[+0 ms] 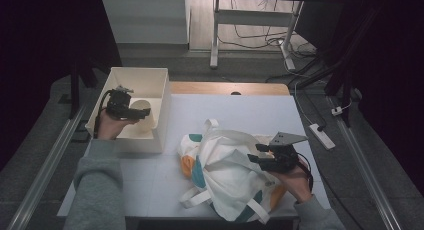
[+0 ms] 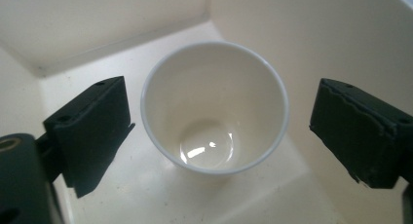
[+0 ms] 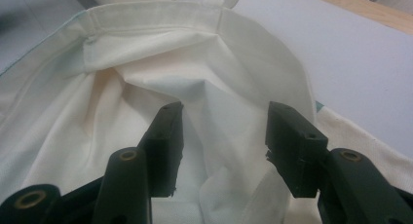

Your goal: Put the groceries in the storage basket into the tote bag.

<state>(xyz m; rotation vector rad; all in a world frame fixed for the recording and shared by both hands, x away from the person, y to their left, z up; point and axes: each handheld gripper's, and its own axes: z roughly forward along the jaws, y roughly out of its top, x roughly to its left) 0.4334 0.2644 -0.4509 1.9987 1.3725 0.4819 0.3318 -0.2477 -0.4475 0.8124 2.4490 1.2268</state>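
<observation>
The right gripper (image 1: 264,159) rests at the mouth of the white tote bag (image 1: 227,172) near the table's front edge, its jaws half apart with bag cloth bunched between them; whether they pinch it I cannot tell. Farther off, the left gripper (image 2: 219,129) hangs inside the white bin (image 1: 161,97), jaws wide and clear of the paper cup (image 2: 214,107) standing on the bin floor. This looks like the cup just set down, so next the left gripper should lift straight out without tipping it.

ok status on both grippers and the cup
Left gripper open astride cup in bin. Right gripper in bag mouth, fabric between jaws. Nothing blocking.

left gripper (image 2: 219,136): jaws spread wide, nothing gripped | right gripper (image 3: 224,141): jaws half apart (level)
</observation>
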